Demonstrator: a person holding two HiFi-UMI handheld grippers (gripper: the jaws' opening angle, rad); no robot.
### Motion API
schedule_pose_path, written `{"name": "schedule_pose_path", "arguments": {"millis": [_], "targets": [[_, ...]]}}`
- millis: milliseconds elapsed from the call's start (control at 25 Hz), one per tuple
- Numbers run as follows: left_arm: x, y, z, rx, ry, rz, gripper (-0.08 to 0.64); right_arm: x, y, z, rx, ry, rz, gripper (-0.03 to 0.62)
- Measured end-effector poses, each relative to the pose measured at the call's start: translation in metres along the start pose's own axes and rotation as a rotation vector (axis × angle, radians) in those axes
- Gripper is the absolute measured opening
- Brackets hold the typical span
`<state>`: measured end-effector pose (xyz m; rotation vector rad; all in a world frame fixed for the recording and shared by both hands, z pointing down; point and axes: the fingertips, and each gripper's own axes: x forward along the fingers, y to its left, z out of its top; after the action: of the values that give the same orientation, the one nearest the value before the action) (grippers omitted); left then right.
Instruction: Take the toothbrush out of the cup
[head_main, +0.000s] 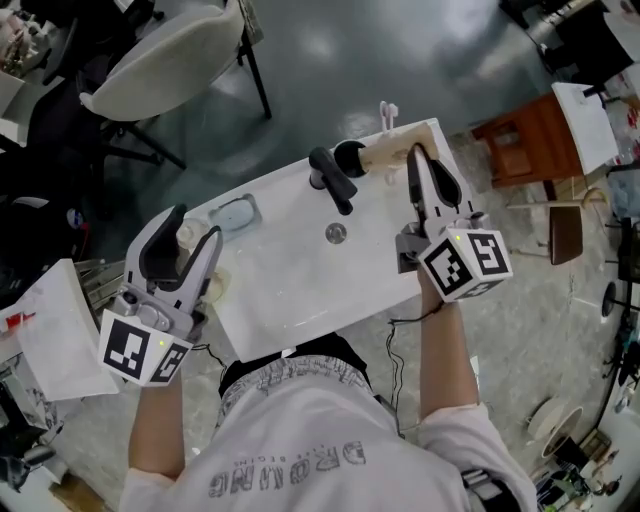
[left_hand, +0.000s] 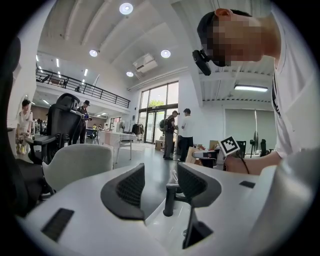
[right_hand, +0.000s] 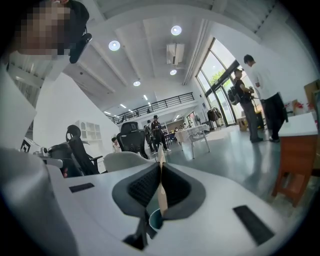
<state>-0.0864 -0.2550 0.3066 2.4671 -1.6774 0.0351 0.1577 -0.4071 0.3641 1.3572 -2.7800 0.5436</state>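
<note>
While left tongs stand spread, empty, right tongs pinching toothbrush, cup just below.

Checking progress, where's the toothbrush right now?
Right gripper view: the toothbrush stands pinched between the right gripper's shut jaws, its lower end at the cup.

Your left gripper and right gripper share one build: smooth white shells, with black fingers ribbed on their inner faces. The left marker cube and the right marker cube are white with black square patterns, each showing a small lit dot. A thin black cable trails below the right one. You wear a pale grey short-sleeved T-shirt with grey lettering, and a black camera sits at your head.
</note>
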Motion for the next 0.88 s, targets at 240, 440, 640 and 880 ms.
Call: {"name": "schedule_pose_path", "arguments": {"millis": [240, 440, 640, 880], "targets": [[-0.013, -0.007, 0.008, 0.006, -0.028, -0.029, 0.218, -0.025, 0.018, 0.021, -0.046, -0.022, -0.022, 0.017], [-0.02, -0.017, 0.009, 0.009, -0.035, -0.067, 0.218, -0.053, 0.02, 0.023, -0.049, -0.037, -0.064, 0.016], [-0.027, -0.026, 0.012, 0.015, -0.038, -0.106, 0.218, -0.08, 0.024, 0.019, -0.027, -0.069, -0.093, 0.014], [-0.042, -0.028, 0.003, 0.008, -0.024, -0.149, 0.218, -0.106, 0.041, 0.005, -0.01, -0.056, -0.138, 0.014]]}}
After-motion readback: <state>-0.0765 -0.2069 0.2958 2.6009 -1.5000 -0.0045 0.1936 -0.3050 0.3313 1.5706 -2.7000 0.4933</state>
